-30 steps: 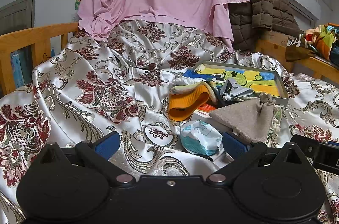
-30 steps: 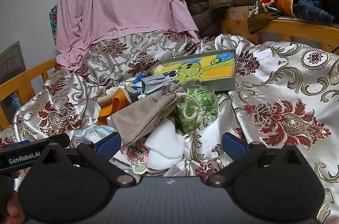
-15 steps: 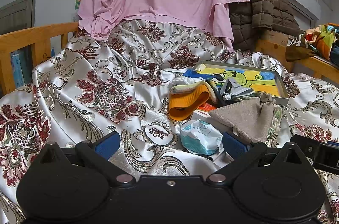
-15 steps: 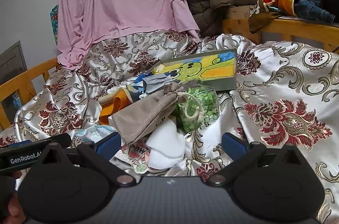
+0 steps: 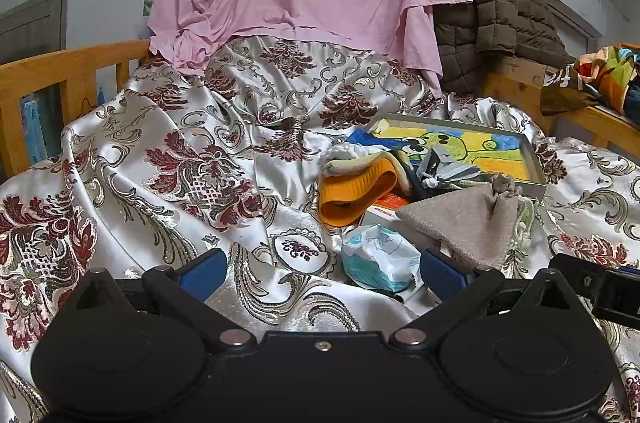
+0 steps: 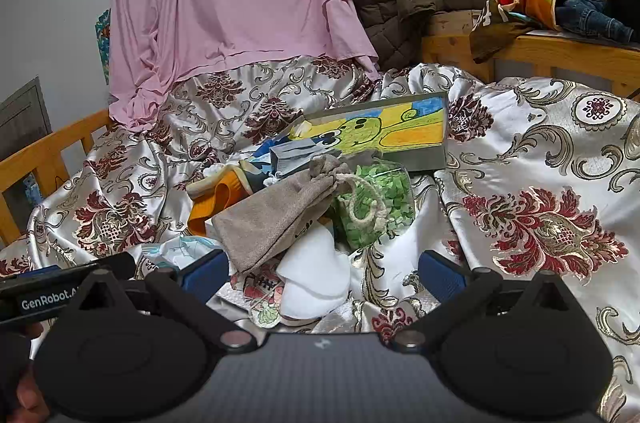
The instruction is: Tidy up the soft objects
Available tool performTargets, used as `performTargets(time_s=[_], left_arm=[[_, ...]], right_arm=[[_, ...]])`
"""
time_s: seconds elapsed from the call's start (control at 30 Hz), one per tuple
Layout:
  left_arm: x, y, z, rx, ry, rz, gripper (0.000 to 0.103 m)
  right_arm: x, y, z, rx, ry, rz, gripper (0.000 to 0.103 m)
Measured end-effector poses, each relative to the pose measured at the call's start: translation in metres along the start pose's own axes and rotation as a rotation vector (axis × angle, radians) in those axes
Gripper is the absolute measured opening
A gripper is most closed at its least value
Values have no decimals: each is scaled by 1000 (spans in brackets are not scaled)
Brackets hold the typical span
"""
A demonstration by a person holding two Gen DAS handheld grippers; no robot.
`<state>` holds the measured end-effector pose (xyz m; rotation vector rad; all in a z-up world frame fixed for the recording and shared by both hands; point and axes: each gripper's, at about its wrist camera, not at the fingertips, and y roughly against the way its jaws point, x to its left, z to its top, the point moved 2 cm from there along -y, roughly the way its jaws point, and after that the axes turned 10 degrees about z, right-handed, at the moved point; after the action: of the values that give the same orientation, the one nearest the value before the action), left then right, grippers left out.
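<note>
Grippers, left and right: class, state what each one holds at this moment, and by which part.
Nothing is held. The left gripper and right gripper are both open, short of the pile; the grey drawstring pouch lies ungripped.

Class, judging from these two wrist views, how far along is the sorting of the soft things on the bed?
Nothing looks sorted yet. The pouch, orange sock and white pads lie heaped beside the tray. Left gripper and right gripper are open and empty. All sorting remains.
</note>
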<state>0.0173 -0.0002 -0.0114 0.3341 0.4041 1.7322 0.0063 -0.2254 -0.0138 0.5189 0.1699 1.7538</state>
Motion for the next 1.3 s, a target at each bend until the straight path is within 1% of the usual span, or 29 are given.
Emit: performTargets(time_s=[0.63,1.3], left_arm=[[1,-5,-1,17,6,13,102],[1,-4,-1,17,7,17,102]], right_arm=[[0,0,0,1,-1,1,103],[-2,-1,0,0,-4,2,103]])
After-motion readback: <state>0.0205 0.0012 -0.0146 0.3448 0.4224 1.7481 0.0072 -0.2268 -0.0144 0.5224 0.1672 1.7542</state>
